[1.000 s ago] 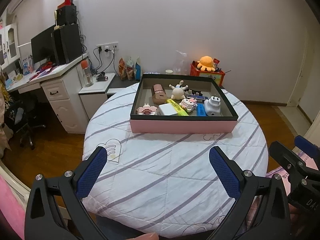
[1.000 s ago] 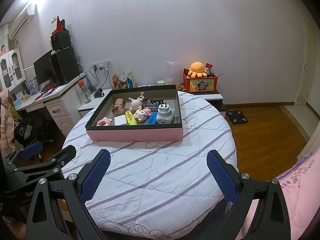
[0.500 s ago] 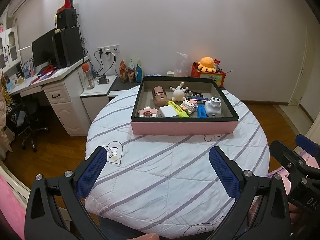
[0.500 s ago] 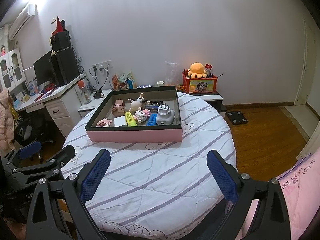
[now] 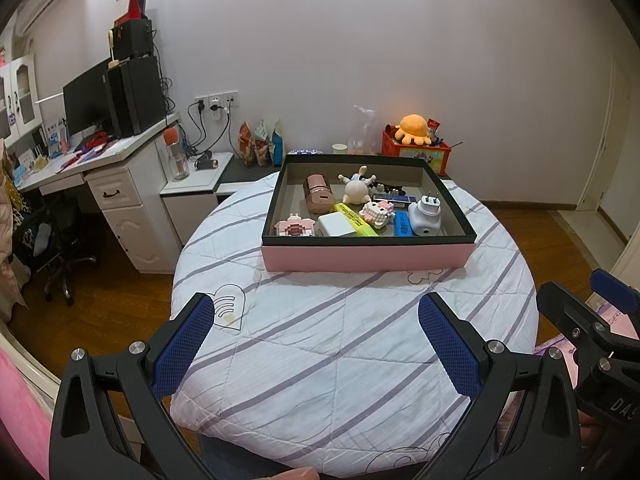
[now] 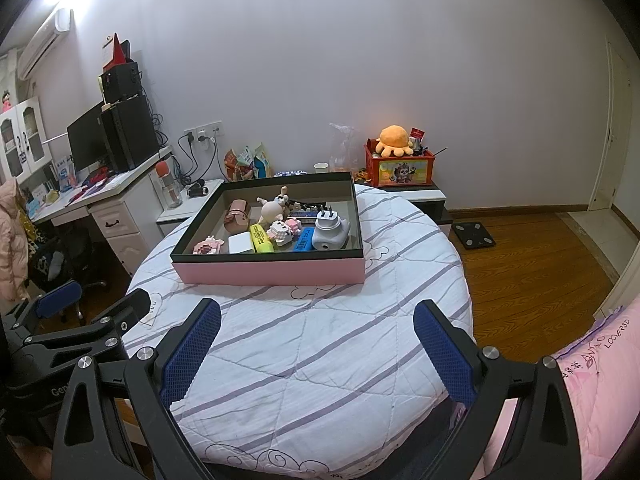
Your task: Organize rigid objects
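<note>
Pink tray (image 5: 368, 257) lies long side toward both wide-open, empty claws (image 5: 316, 344) (image 6: 316, 344)

A shallow box (image 5: 368, 254) sits on the far half of a round quilt-covered table (image 5: 340, 352), its long side facing the near edge. Inside, along the front wall from left to right, lie a small block figure (image 5: 294, 227), a flat charger block (image 5: 336, 225), a highlighter (image 5: 354, 216), a second block figure (image 5: 376, 212), a slim bar (image 5: 403, 224) and a plug adapter (image 5: 428, 216) with prongs up. Behind them, toward the back wall, lie a cylindrical case (image 5: 318, 193) at left and a doll (image 5: 357, 187) at centre. Left of the table stands a desk (image 5: 100, 160); behind the table's far right edge, a toy box (image 6: 400, 168) carries a plush octopus (image 6: 394, 140).
</note>
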Demonstrator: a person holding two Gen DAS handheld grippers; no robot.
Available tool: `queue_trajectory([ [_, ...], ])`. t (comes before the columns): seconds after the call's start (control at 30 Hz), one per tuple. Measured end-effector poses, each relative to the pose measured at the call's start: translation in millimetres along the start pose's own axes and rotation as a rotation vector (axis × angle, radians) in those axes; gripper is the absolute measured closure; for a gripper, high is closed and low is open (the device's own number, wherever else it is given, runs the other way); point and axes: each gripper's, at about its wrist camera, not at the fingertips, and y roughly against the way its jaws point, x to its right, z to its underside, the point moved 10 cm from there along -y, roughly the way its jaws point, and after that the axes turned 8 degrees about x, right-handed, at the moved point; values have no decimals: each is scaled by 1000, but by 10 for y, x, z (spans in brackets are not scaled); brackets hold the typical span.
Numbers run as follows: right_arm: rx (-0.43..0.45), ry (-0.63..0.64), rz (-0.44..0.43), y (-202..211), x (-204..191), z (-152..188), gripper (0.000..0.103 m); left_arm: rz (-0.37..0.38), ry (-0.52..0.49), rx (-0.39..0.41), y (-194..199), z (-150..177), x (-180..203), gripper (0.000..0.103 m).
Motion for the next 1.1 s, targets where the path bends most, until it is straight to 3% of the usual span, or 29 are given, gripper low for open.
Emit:
queue_trajectory([
  [1.1, 0, -1, 0, 9, -4, -2, 5, 16, -8, 16, 13, -27, 23, 0],
])
